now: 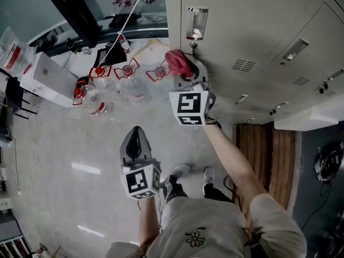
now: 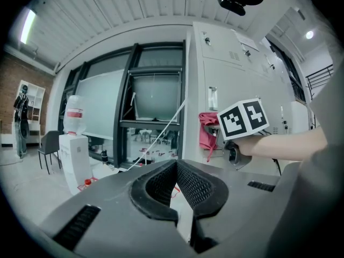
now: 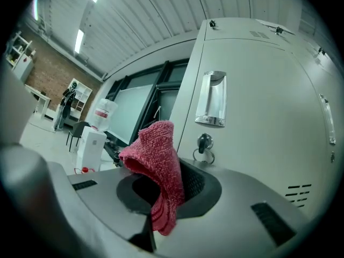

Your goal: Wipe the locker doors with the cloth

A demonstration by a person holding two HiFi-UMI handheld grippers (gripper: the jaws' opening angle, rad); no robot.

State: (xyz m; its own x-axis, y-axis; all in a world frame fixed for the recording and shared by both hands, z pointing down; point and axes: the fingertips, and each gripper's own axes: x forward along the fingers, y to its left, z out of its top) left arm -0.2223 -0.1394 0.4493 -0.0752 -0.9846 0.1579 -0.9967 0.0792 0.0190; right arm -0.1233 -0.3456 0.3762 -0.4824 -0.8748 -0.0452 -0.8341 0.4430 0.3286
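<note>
My right gripper (image 1: 184, 73) is shut on a red terry cloth (image 1: 176, 62) and holds it close to the beige locker door (image 1: 242, 20), just below the door's metal handle (image 1: 196, 23). In the right gripper view the cloth (image 3: 158, 155) bunches up out of the jaws, with the handle (image 3: 210, 98) and a key in its lock (image 3: 203, 142) right behind. The left gripper view shows that cloth (image 2: 207, 132) against the locker (image 2: 236, 79). My left gripper (image 1: 135, 138) hangs lower, away from the lockers, its jaws together with nothing between them.
More locker doors (image 1: 301, 63) run off to the right. Several water bottles (image 1: 97, 104) and a white water dispenser (image 1: 48, 78) stand on the pale floor to the left, below a dark-framed window (image 2: 156, 95). The person's shoes (image 1: 180, 175) are below the grippers.
</note>
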